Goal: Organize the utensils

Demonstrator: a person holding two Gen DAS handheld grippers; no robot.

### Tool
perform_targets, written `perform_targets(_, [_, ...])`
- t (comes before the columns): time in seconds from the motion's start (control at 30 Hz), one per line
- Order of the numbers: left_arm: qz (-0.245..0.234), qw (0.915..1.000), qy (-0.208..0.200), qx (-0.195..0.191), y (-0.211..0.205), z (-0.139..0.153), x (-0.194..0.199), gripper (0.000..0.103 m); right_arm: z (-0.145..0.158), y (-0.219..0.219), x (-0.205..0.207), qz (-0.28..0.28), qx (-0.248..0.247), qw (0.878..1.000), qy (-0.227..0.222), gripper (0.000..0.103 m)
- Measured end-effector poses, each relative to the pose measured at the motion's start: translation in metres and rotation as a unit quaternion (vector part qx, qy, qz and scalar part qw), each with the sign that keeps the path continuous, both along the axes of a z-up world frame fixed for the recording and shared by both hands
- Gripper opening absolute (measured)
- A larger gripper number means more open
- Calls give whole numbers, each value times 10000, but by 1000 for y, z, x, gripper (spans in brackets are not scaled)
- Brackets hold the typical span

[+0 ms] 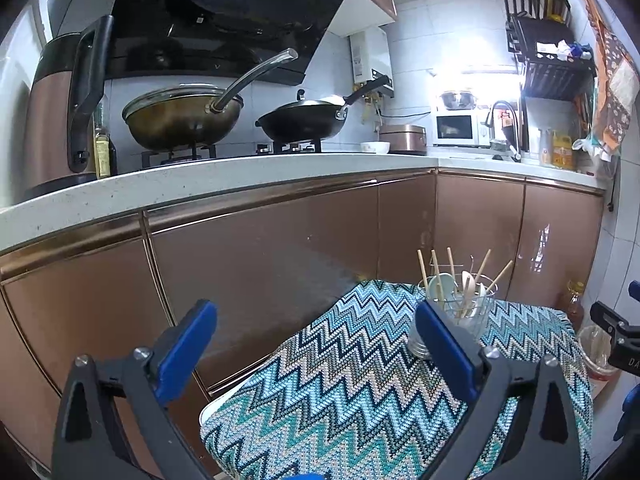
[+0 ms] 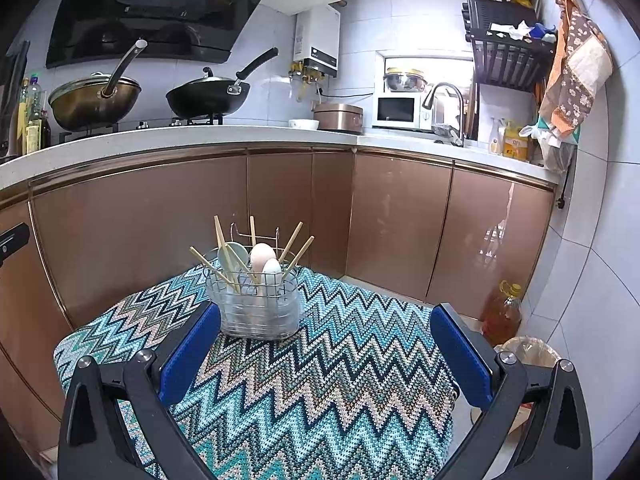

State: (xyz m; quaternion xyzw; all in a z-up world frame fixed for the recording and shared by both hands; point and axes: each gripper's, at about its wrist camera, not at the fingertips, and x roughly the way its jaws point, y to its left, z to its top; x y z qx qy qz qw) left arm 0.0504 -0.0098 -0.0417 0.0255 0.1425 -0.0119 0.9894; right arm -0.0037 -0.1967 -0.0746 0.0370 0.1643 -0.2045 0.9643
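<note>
Writing: the yellow bottle (image 2: 515, 144) by the sink, far ahead and right of the right tongs, carries a label, too small to read; the range hood's lettering is also too small to make out.
Utensil holder (image 2: 260, 304): a clear tub with a wire rack, standing on the zigzag cloth (image 2: 320, 380), just ahead of the left finger of the right tongs.
Holder contents: wooden chopsticks (image 2: 221, 245) leaning outward, pale spoons (image 2: 260, 258) standing bowl-up.
Left tongs (image 1: 316, 344): released, blue pads wide apart, gripping nothing; the holder (image 1: 464, 304) is ahead, partly behind the right pad.
Right tongs (image 2: 326, 344): released, fingers spread over the cloth, nothing between them.
Oil bottle (image 2: 502, 312): amber liquid, on the floor ahead and right of the right tongs.
Counter (image 2: 200, 136): two lidded woks on the stove far ahead of both tongs, a white bowl (image 2: 304, 123) beside a rice cooker.
</note>
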Motion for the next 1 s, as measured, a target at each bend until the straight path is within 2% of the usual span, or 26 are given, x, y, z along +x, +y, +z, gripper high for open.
perform_targets(1.0, [-80, 9999, -81, -44, -9, 6, -6, 100, 6, -3, -8, -98, -10, 9999, -87, 103])
